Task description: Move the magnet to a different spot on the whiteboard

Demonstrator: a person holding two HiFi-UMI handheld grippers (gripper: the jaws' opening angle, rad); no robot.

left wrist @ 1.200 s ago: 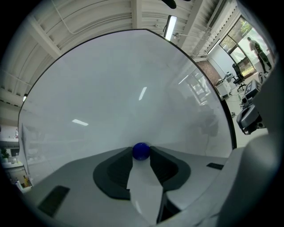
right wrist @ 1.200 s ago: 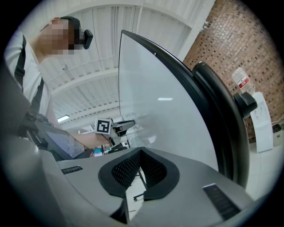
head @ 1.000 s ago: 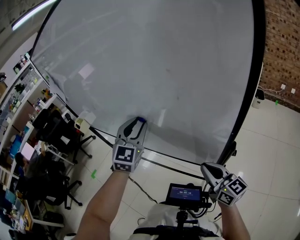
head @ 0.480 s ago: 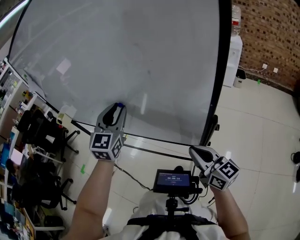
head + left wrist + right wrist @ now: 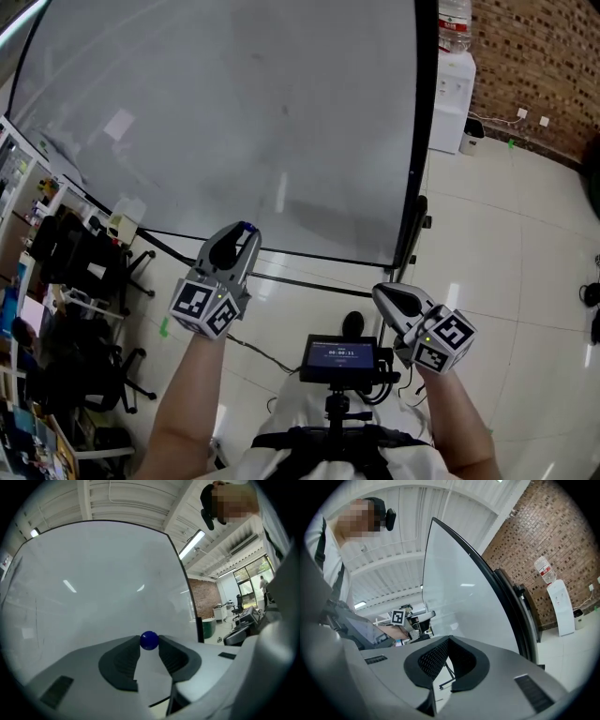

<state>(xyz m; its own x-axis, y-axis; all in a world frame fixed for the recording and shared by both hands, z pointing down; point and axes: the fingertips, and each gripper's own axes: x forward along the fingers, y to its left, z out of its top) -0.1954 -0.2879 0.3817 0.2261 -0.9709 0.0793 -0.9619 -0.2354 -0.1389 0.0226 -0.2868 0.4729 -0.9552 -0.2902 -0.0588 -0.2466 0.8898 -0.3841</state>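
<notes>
Left gripper view: left gripper [image 5: 149, 645] clamps the blue magnet [image 5: 149, 640], seemingly off the whiteboard [image 5: 93, 583]; next, press it onto a fresh spot, while the right gripper [image 5: 448, 639] idles, jaws together, empty.

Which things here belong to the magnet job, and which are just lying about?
Job: magnet, gripped in the left claw; whiteboard.
Lying about: right claw, shut and empty; water dispenser; office chairs.
</notes>
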